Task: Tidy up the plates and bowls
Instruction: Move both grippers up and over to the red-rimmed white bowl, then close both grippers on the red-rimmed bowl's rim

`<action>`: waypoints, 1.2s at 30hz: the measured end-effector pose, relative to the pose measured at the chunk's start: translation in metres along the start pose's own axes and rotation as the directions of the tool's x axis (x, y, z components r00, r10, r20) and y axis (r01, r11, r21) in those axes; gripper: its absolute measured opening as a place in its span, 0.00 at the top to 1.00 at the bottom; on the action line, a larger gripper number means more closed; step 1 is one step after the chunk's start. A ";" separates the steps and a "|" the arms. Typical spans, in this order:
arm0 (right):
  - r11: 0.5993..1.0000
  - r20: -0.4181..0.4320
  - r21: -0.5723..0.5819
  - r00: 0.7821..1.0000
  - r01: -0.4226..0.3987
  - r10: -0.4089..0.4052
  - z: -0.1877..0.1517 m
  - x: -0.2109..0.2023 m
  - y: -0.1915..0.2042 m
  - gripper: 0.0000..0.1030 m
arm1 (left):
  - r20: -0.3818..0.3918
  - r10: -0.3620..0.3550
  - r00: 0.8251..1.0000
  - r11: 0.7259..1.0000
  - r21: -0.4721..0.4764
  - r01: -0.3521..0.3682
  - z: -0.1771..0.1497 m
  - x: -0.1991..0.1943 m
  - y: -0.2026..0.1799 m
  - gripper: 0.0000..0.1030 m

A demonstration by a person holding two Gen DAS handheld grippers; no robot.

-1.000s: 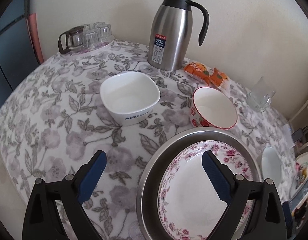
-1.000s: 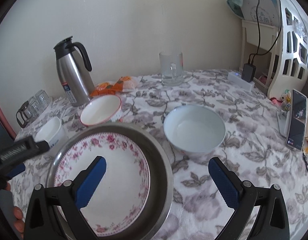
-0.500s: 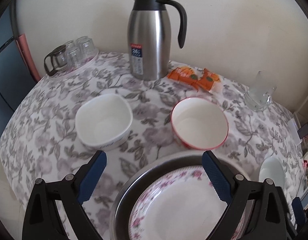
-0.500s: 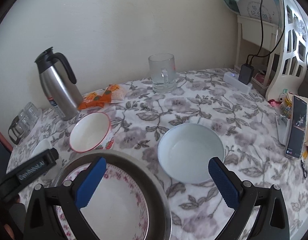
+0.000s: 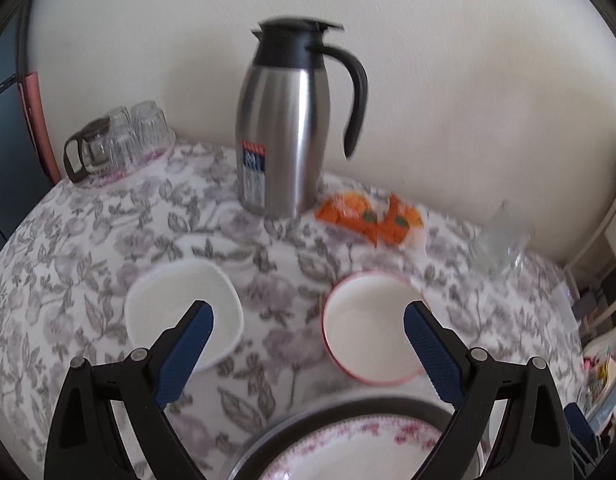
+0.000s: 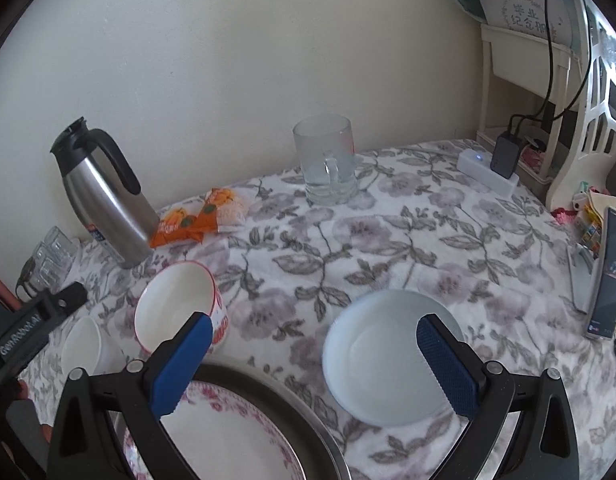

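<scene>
A pink-flowered plate (image 5: 348,456) (image 6: 227,440) lies inside a wide metal dish (image 5: 332,414) (image 6: 308,412) at the near table edge. Beyond it stand a white square bowl (image 5: 163,308) (image 6: 81,346), a red-rimmed bowl (image 5: 368,324) (image 6: 175,300) and a pale blue bowl (image 6: 376,364). My left gripper (image 5: 308,316) hangs open above the gap between the square bowl and the red-rimmed bowl, holding nothing. Open and empty too, my right gripper (image 6: 314,328) hovers between the red-rimmed bowl and the pale blue bowl.
A steel jug (image 5: 283,128) (image 6: 99,200), orange snack packets (image 5: 372,216) (image 6: 199,216), a glass mug (image 6: 328,160) (image 5: 496,248) and upturned glasses (image 5: 123,140) line the back. A power strip (image 6: 488,172), a phone (image 6: 608,276) and a white rack (image 6: 580,80) stand at the right.
Both grippers have lifted and pulled back toward the bowls. The metal dish and plate have slid down to the bottom of both views. Nothing on the table has moved.
</scene>
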State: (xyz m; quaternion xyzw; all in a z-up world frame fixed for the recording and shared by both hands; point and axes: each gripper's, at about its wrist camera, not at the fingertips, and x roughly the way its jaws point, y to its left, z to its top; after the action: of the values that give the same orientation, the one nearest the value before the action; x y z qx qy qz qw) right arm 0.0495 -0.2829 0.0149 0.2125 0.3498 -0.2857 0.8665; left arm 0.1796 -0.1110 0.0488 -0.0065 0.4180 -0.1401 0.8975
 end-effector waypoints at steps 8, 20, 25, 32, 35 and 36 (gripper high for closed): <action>0.997 -0.036 -0.006 0.996 -0.081 0.081 0.004 0.025 0.011 0.00 | -0.023 -0.071 0.997 0.996 -0.047 0.070 0.011 0.019 0.019 0.06; 0.983 -0.102 -0.006 0.978 -0.182 0.181 0.000 0.062 0.041 0.15 | -0.105 -0.194 0.975 0.981 -0.045 0.190 0.005 0.049 0.009 0.06; 0.980 -0.116 -0.005 0.974 -0.197 0.195 0.001 0.071 0.047 0.22 | -0.163 -0.179 0.970 0.984 -0.027 0.177 0.000 0.065 0.000 0.08; 0.972 -0.148 -0.019 0.962 -0.233 0.228 -0.005 0.084 0.061 0.46 | -0.192 -0.175 0.966 0.984 -0.005 0.178 -0.005 0.078 -0.004 0.32; 0.969 -0.162 -0.023 0.957 -0.245 0.239 -0.007 0.088 0.064 0.55 | -0.205 -0.183 0.961 0.983 -0.008 0.185 -0.006 0.083 -0.004 0.40; 0.968 -0.166 -0.025 0.955 -0.252 0.244 -0.008 0.090 0.066 0.58 | -0.209 -0.185 0.960 0.982 -0.008 0.187 -0.007 0.085 -0.004 0.43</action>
State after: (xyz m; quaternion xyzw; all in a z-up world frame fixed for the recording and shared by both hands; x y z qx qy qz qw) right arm 0.1408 -0.2599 -0.0448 0.2572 0.3960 -0.1485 0.8689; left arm 0.2255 -0.1365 -0.0189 -0.0258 0.5069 -0.2260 0.8314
